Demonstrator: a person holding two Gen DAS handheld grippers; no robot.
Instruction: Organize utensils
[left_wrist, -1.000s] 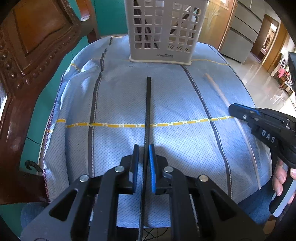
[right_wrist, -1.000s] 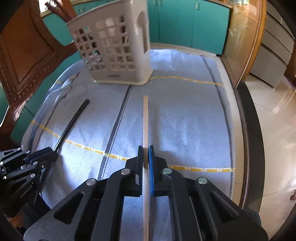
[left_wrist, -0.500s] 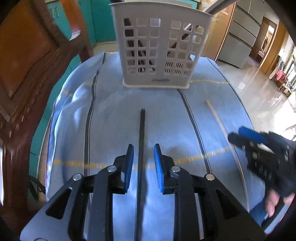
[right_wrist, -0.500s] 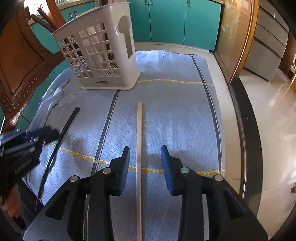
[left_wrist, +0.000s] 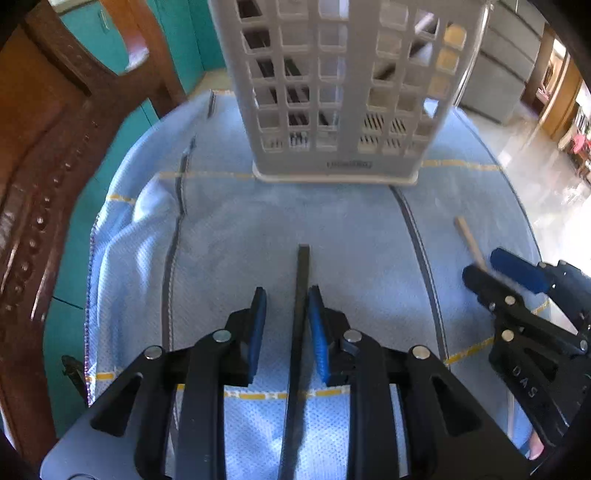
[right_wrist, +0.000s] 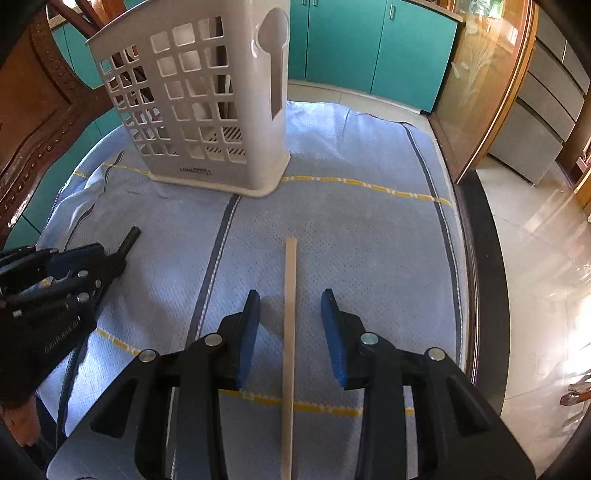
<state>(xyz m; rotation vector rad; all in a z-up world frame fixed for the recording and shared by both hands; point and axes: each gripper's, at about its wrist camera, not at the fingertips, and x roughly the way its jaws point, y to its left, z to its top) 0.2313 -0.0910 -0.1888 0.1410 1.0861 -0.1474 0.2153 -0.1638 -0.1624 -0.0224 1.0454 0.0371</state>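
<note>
Left gripper (left_wrist: 284, 317) straddles the black chopstick (left_wrist: 300, 295): jaws narrow and opening, right pad touching or nearly touching the stick, left pad clear, so no grip. Right gripper (right_wrist: 290, 325) straddles the wooden chopstick (right_wrist: 289, 314), jaws moderately wide, gaps both sides. Both sticks lie flat on the blue cloth (right_wrist: 369, 258), tips pointing to 12 o'clock toward the white slotted caddy (left_wrist: 340, 92). Likely reason: each gripper is lined up along its stick's axis for a clean pinch and a straight carry. Caddy already holds dark utensils. Cloth is rumpled at 9 o'clock. Room: carved wooden chair (left_wrist: 44, 166) at 10 o'clock, teal cabinets (right_wrist: 369, 44) at 12, glossy tile floor (right_wrist: 535, 258) at 3.
</note>
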